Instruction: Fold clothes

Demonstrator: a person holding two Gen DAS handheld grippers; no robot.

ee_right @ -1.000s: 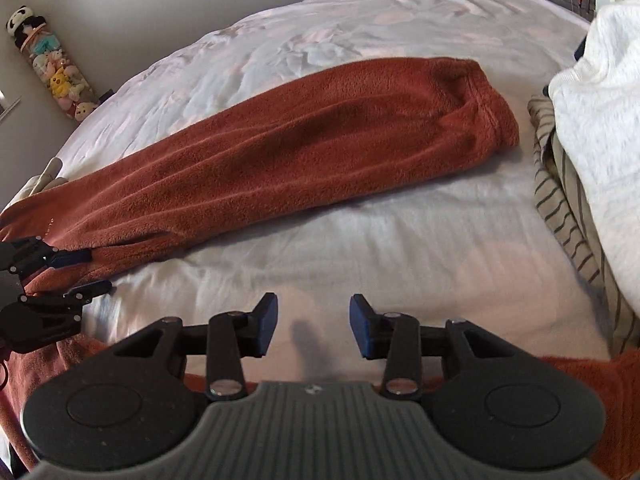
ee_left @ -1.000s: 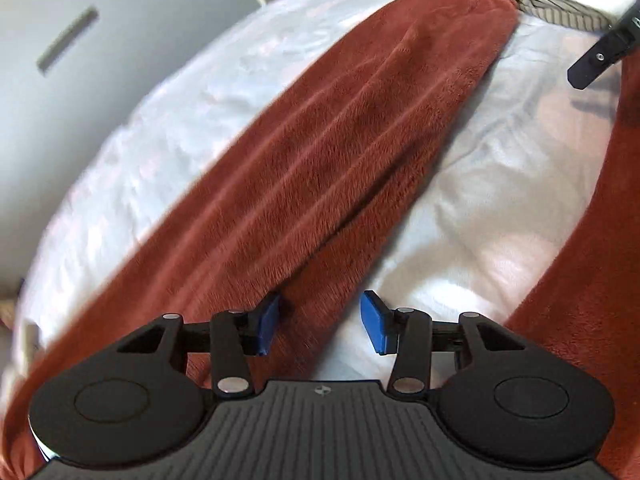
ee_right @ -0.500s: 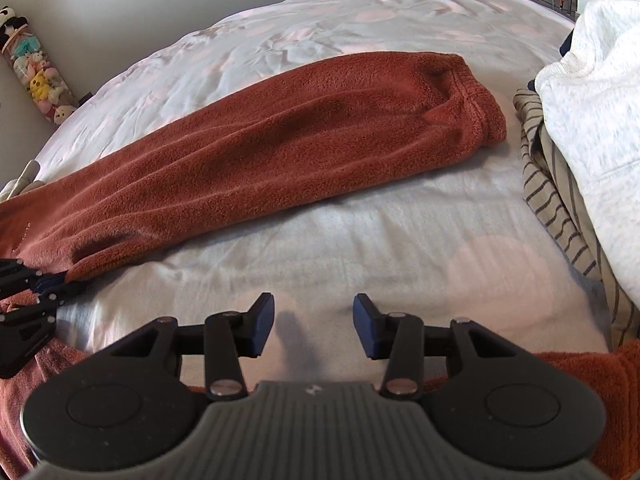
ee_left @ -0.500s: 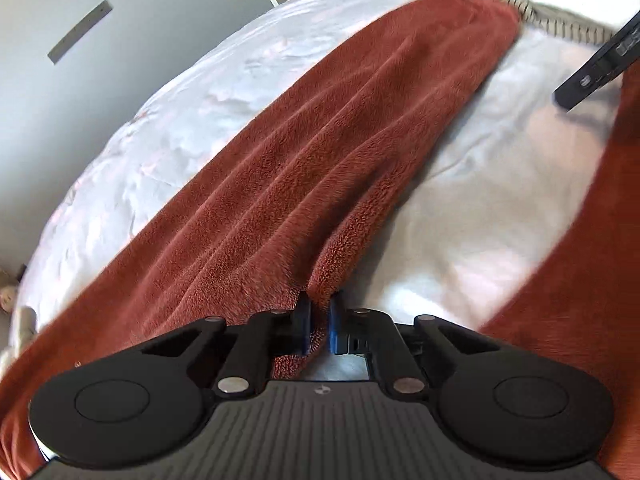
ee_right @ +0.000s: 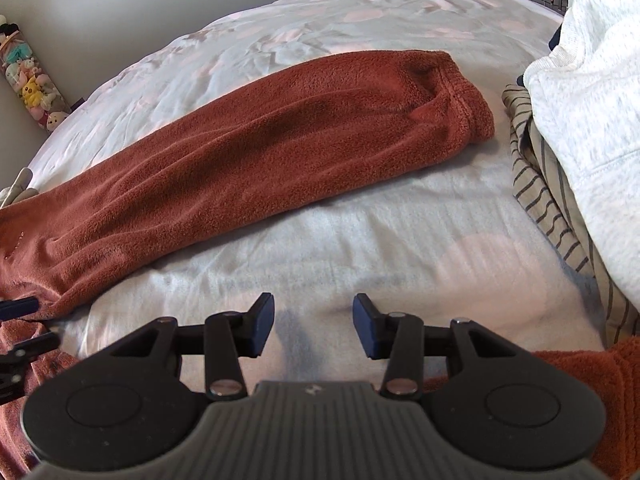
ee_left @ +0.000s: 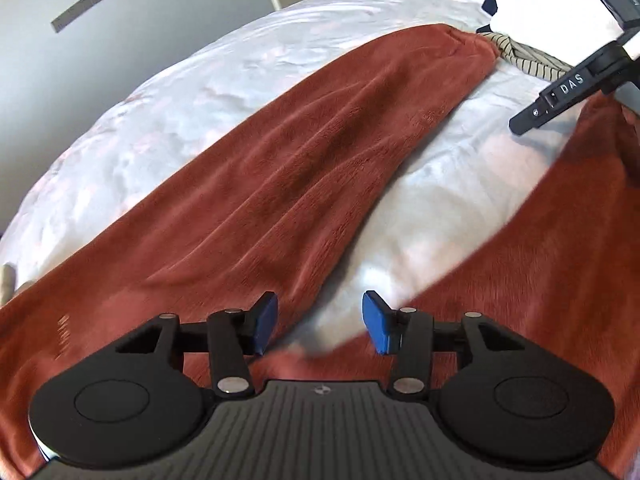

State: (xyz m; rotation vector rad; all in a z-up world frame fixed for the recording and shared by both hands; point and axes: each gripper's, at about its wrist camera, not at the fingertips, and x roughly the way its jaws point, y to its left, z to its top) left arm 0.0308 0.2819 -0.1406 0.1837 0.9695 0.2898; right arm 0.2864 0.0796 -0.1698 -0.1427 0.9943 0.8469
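Note:
Rust-red fleece trousers (ee_left: 304,168) lie spread on a white bed sheet (ee_left: 432,216), one leg stretching away to its cuff (ee_right: 464,96). My left gripper (ee_left: 318,322) is open and empty, hovering over the crotch where the two legs split. The second leg (ee_left: 560,240) runs off to the right. My right gripper (ee_right: 313,322) is open and empty above bare sheet (ee_right: 360,232), with the second leg's fleece (ee_right: 592,384) beneath its right side. The left gripper's fingers (ee_right: 20,320) show at the left edge of the right wrist view; the right gripper's finger (ee_left: 560,100) shows at the left wrist view's upper right.
A striped garment (ee_right: 556,200) and a pale grey sweatshirt (ee_right: 592,92) are piled at the bed's right side. A tube of plush toys (ee_right: 28,84) stands against the wall at left. A grey wall (ee_left: 100,40) lies beyond the bed.
The left gripper closed on the trouser leg's inner edge half a second ago, then opened and let it go. It has lifted back a little. The right gripper stayed open, shifting slightly.

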